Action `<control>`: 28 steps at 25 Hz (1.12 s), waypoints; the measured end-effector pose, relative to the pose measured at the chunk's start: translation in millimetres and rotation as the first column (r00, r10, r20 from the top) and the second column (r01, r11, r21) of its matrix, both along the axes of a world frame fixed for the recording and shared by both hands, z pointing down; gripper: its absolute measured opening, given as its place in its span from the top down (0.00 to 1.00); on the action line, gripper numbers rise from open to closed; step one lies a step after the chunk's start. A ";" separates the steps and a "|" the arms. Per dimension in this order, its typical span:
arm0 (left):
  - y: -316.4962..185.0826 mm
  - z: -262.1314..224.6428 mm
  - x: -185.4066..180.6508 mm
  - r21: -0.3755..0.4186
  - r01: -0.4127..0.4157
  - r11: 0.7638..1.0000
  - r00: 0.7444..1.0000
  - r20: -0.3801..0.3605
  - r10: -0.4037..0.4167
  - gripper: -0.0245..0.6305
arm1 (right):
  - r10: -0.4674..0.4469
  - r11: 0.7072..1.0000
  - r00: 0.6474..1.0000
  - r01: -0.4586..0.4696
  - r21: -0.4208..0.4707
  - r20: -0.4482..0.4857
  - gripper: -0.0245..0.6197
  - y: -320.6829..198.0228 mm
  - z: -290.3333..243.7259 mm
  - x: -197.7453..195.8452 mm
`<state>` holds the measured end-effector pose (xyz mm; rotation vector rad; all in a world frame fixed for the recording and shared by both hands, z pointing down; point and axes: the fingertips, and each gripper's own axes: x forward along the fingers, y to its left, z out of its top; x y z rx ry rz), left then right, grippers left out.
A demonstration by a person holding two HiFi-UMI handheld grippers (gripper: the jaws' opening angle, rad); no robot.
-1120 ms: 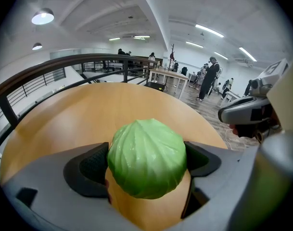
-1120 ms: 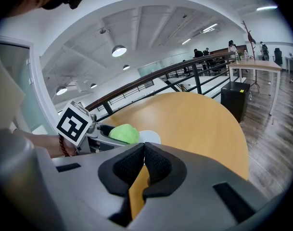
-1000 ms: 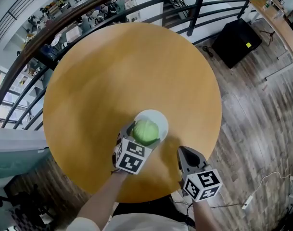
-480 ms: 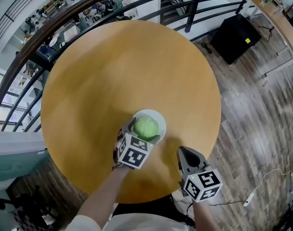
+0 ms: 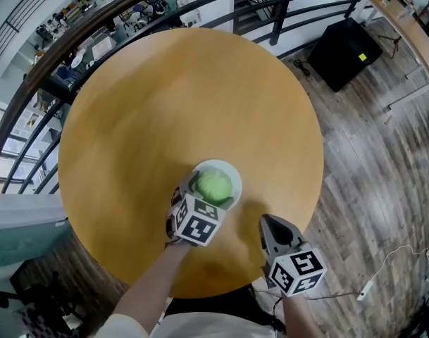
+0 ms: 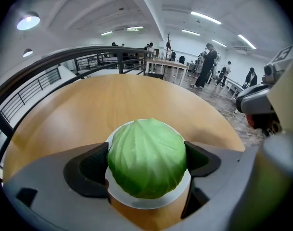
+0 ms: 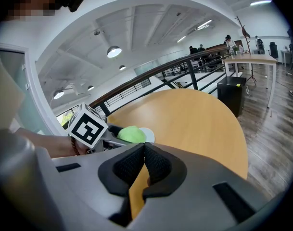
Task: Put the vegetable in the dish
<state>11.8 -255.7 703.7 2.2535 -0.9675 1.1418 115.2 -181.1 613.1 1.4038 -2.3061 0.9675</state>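
A round green cabbage point(image 5: 213, 185) rests in a small white dish point(image 5: 232, 170) near the front edge of the round wooden table point(image 5: 165, 97). My left gripper point(image 5: 207, 191) is shut on the cabbage, one dark pad against each side of it. In the left gripper view the cabbage point(image 6: 146, 158) fills the gap between the jaws, and the dish's rim point(image 6: 147, 204) shows under it. My right gripper point(image 5: 268, 222) hangs at the table's near edge, to the right of the dish, shut and empty. Its own view shows the pads pressed together point(image 7: 144, 154), with the cabbage point(image 7: 131, 134) and dish point(image 7: 148, 134) beyond.
A dark metal railing point(image 5: 200, 9) curves round the far side of the table. A black box point(image 5: 344, 53) stands on the wooden floor at the upper right. People stand in the distance point(image 6: 206, 69) in the left gripper view.
The left gripper and the cabbage have shifted slightly away from me over the dish. The right gripper has stayed where it was.
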 end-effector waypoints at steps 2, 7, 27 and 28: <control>1.2 3.1 -0.9 -0.004 -0.004 1.000 1.000 0.011 0.004 0.20 | 0.000 1.000 1.000 0.000 0.000 0.003 0.93 0.7 0.9 -0.2; 3.4 10.1 -3.6 -0.001 -0.010 1.000 0.999 0.032 0.010 0.20 | 0.005 1.000 1.000 -0.005 -0.006 -0.001 0.93 0.3 2.1 3.3; 6.8 13.6 -1.2 -0.004 -0.036 0.999 0.999 0.004 0.036 0.20 | 0.009 1.000 1.000 -0.009 -0.009 0.007 0.93 1.1 3.9 -1.7; 6.3 11.8 -1.2 -0.002 -0.031 1.000 1.000 -0.007 0.031 0.20 | 0.009 1.000 1.000 -0.009 -0.010 0.005 0.93 1.1 3.6 -1.8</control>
